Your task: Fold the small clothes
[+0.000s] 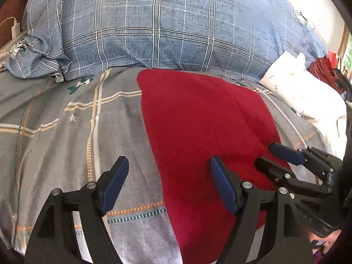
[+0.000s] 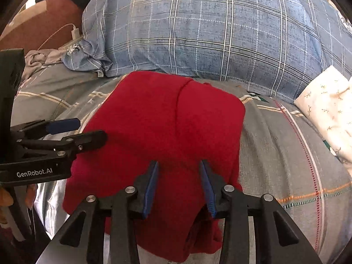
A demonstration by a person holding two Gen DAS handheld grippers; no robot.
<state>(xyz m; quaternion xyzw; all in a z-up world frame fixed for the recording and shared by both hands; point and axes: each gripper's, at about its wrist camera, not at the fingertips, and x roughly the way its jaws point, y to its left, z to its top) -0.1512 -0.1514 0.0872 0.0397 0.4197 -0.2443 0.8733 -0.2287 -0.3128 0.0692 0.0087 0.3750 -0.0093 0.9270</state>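
Bed (image 1: 55,132): covered with a grey plaid sheet, wrinkled, carrying everything below.

Blue plaid pillow (image 1: 165,28): large, lying across the far edge of the bed, with a round green emblem near its top.

Red garment (image 1: 198,121): folded into a rough rectangle, lying flat on the sheet at mid-bed, far edge just short of the blue pillow, near edge reaching toward the near edge of the bed. One fold line running lengthwise down its surface. In the right wrist view, loose layers bunched at its near right corner.

White pillow (image 1: 301,92): small, sprigged print, at the right edge of the bed beside the blue pillow.

Left tool (image 1: 169,165): jaws wide apart, nothing between the pads. Left finger over bare sheet, right finger over the left margin of the red garment; contact with the cloth cannot be told. Seen from the right wrist view entering from the left at the garment's left edge, fingers likewise spread.

Right tool (image 2: 178,165): jaws partly apart, blue pads not pressing on anything, poised over the near part of the red garment. Touching or just above: cannot tell. No cloth gathered between the pads.

White charger (image 1: 15,29): with cable, beyond the far left corner of the bed.
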